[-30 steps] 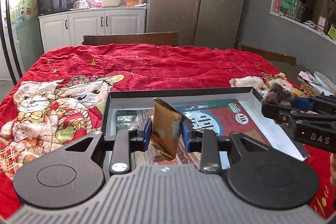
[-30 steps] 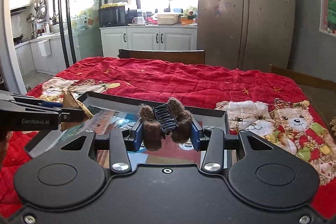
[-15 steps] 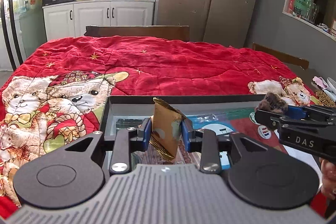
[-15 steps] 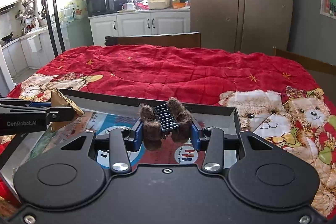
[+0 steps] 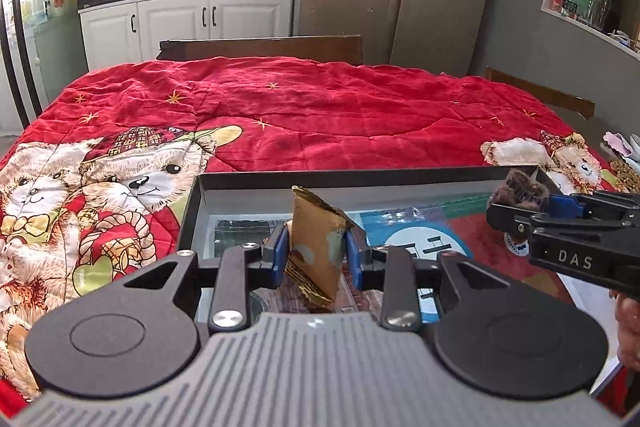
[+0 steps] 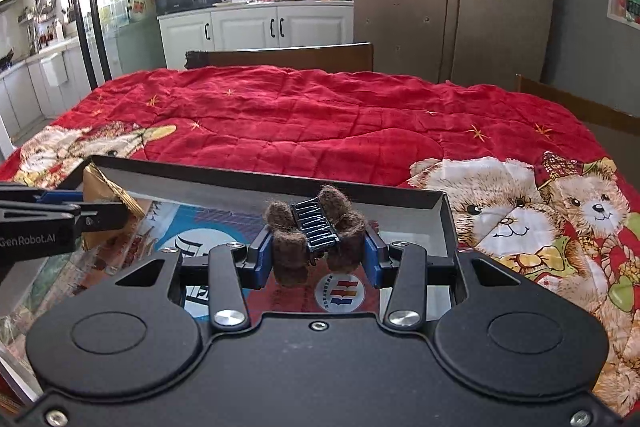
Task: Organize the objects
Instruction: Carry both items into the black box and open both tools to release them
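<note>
We see open box (image 5: 256, 177) as landmark, lying on red quilt (image 5: 320, 115). Quilt beyond box far wall bare, free passage up to wooden chair back (image 5: 260, 49). Box walls low rim, floor mostly bare. Above box, left tongs (image 5: 316, 254) with gold packet (image 5: 316, 247) and right tongs (image 6: 319, 254) with furry clip (image 6: 316, 231) hang side by side, near each other; each blocks other's sideways path. Right of box, small clutter (image 5: 624, 171) at quilt edge.
</note>
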Tool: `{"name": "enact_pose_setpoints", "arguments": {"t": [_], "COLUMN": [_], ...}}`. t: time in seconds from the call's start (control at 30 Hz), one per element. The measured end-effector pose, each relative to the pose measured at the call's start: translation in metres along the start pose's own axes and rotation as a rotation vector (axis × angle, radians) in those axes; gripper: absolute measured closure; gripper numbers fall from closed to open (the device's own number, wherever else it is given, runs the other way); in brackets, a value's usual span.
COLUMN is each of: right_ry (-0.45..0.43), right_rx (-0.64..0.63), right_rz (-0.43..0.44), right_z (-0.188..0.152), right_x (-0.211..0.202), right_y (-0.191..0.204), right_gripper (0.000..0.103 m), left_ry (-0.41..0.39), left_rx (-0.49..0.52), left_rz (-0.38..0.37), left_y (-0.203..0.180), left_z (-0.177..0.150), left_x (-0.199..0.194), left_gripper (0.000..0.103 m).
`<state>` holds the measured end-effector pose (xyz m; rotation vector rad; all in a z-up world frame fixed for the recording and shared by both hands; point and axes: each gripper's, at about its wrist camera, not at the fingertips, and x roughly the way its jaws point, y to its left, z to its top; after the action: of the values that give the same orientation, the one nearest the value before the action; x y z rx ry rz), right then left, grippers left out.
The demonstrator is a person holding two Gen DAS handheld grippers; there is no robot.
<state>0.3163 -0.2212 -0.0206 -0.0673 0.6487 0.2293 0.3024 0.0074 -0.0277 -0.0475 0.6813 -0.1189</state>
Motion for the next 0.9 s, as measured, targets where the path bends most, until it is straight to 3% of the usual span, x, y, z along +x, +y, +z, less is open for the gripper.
{"name": "enact_pose_setpoints", "arguments": {"t": [0.33, 0.57, 0.73, 0.83, 0.9], "right_ry": [0.037, 0.065, 0.067, 0.065, 0.055], "right_rx": [-0.012, -0.016, -0.021, -0.025, -0.032], "right_rz": [-0.001, 0.000, -0.001, 0.003, 0.007], "right_z": [-0.0007, -0.0007, -0.0004, -0.0002, -0.0002], "right_x": [0.0060, 0.0092, 0.0095, 0.0093, 0.0079], "right_y": [0.0022, 0.0022, 0.0030, 0.0036, 0.0043], "right_gripper": [0.060, 0.054, 0.052, 0.041, 0.031], "left_ry": [0.017, 0.028, 0.026, 0.019, 0.016], "left_rx": [0.002, 0.005, 0.008, 0.014, 0.019], "left_rz": [0.008, 0.006, 0.008, 0.012, 0.015], "left_y": [0.0000, 0.0005, -0.0002, -0.0010, -0.0020], "left_z": [-0.0008, -0.0017, -0.0020, -0.0020, -0.0020], "left_x": [0.0048, 0.0061, 0.0051, 0.0038, 0.0034], "left_gripper": [0.068, 0.066, 0.058, 0.058, 0.047]}}
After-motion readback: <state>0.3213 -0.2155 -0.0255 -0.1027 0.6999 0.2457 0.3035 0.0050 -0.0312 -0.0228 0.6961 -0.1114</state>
